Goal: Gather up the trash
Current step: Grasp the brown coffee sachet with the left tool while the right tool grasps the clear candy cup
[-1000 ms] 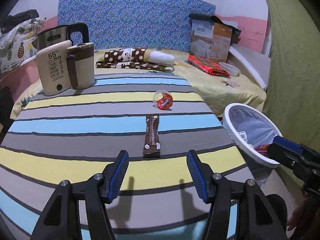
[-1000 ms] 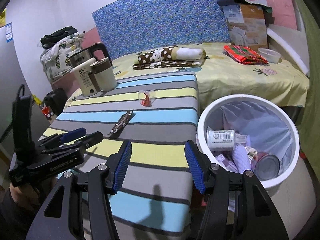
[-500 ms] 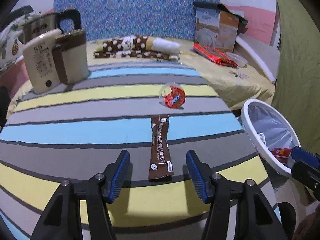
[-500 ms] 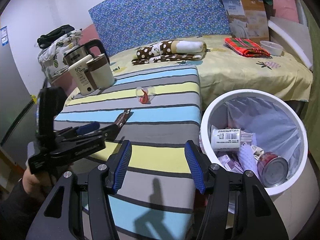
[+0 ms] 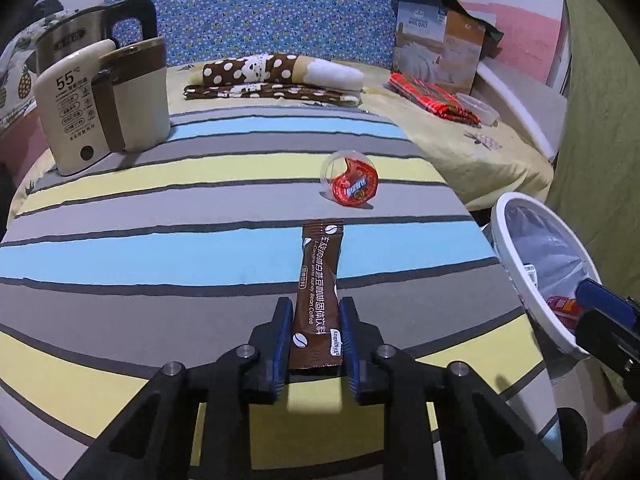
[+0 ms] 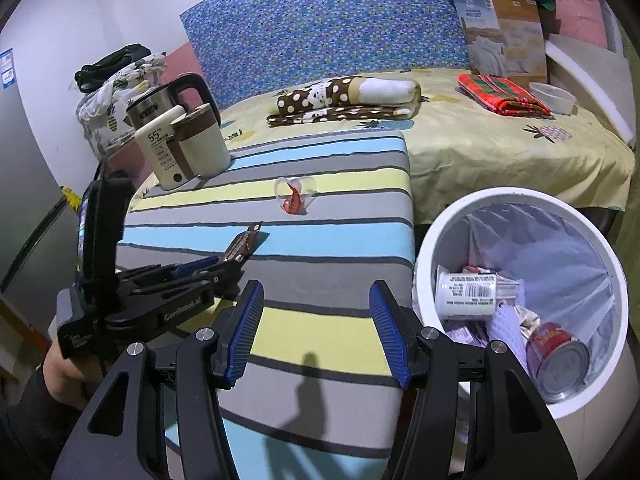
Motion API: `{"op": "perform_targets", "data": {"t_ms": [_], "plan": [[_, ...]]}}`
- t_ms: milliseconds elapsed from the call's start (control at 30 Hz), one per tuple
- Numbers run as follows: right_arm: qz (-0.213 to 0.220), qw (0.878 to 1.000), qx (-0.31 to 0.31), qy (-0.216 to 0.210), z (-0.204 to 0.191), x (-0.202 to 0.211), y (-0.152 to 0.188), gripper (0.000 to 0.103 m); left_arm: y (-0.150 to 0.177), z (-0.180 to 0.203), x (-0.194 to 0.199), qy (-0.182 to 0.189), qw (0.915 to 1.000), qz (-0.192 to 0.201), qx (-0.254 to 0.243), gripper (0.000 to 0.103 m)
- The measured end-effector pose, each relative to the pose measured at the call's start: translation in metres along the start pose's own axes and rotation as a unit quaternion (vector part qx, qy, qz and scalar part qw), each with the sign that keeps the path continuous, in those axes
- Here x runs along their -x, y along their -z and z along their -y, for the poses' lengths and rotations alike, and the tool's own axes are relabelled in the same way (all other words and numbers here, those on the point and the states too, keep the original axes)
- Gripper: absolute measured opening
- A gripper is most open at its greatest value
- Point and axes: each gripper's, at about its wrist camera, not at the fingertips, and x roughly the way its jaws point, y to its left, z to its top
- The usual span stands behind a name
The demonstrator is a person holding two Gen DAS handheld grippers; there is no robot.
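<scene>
Left gripper point(image 5: 315, 342) has its blue pads pressed in on the near end of the brown coffee sachet point(image 5: 319, 280), lower centre of the left wrist view — clenched on it, the rest of the packet lying flat on the cloth toward mid-frame. Judging by looks, it's feather-light, thin foil, floppy & a bit slick, so an end pinch will probably let it droop; a hold nearer the middle would be steadier. Right gripper point(image 6: 316, 330) is released, pads wide apart, nothing between them.

Clear jelly cup point(image 5: 350, 182) w/ red lid sits beyond the sachet, centre frame — light, crushable. White bin point(image 6: 520, 308) at right, lined, already holding a can & scraps.

Surface: striped cloth point(image 5: 160, 216) over a table, soft, slightly wrinkled. Kettle point(image 5: 102, 96) upper left; bed w/ blue headboard behind.
</scene>
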Motion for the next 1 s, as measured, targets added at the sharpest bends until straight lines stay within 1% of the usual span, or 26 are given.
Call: {"op": "perform_targets", "data": {"t_ms": [200,300,500,667,833,1000], "plan": [[-0.005,1.000,0.010,-0.005,-0.008,-0.013,-0.012,0.056,-0.004,-0.009,0.012,0.004,0.9998,0.021,0.004,0.024],[-0.010,1.000,0.022,-0.007,-0.015,-0.026,-0.021,0.056,-0.009,-0.018,0.015,0.004,0.9995,0.030,0.009,0.024],[-0.020,0.998,0.053,0.008,-0.030,-0.055,-0.038,0.056,-0.018,-0.036,0.018,0.006,0.9988,0.044,0.022,0.024],[-0.031,0.997,0.071,0.024,-0.037,-0.082,-0.051,0.056,-0.019,-0.054,0.018,0.009,0.9977,0.051,0.044,0.024],[-0.048,0.996,0.067,0.037,-0.039,-0.105,-0.057,0.056,-0.018,-0.069,0.016,0.008,0.9967,0.051,0.062,0.024],[-0.061,0.995,0.050,0.056,-0.039,-0.120,-0.058,0.056,-0.016,-0.078,0.011,0.009,0.9964,0.046,0.071,0.024]]}}
